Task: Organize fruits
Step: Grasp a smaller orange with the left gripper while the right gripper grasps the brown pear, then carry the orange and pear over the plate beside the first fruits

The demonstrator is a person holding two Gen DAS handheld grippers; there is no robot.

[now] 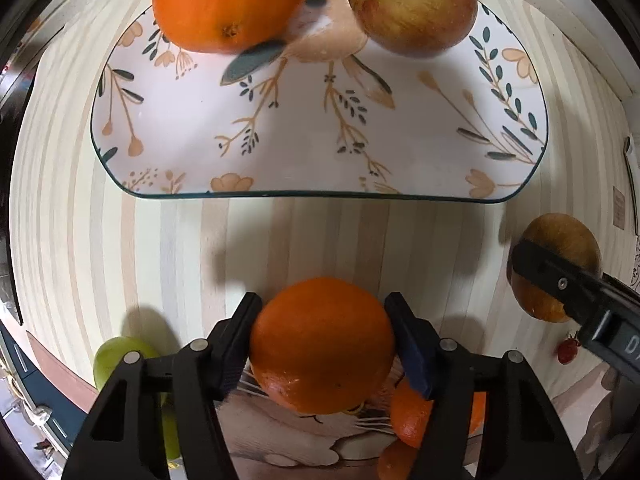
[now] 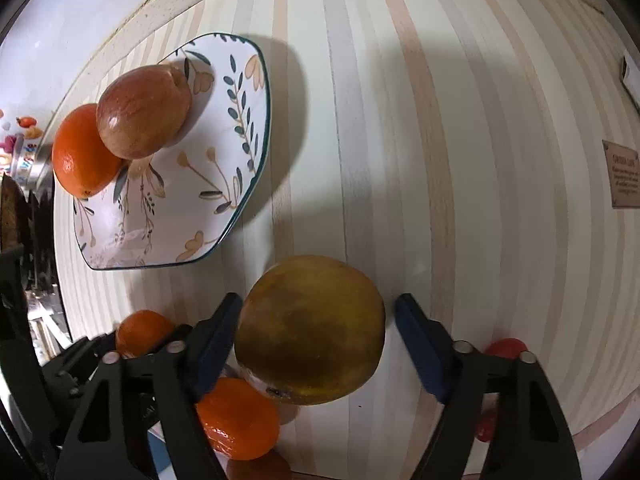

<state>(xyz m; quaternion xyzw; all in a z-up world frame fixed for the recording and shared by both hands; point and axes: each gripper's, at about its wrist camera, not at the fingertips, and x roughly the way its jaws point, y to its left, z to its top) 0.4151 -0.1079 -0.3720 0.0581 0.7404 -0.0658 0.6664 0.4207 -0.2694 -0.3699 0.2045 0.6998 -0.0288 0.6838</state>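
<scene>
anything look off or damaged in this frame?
One thing: the yellow-brown apple between the right hand-held gripper fingers looks blotchy and dark, maybe bruised or overripe, unlike the red apple on the plate. One finger touches it; the other stands apart. Nothing spilled; the left hand-held gripper holds its orange squarely.

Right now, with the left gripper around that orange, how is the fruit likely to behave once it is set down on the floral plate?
The orange is round and smooth-skinned, so it will probably roll a little on release. The floral plate looks shallow with a low rim, so it may drift toward the orange on the plate or the apple. It looks firm between the left gripper fingers, so probably no squashing.
</scene>
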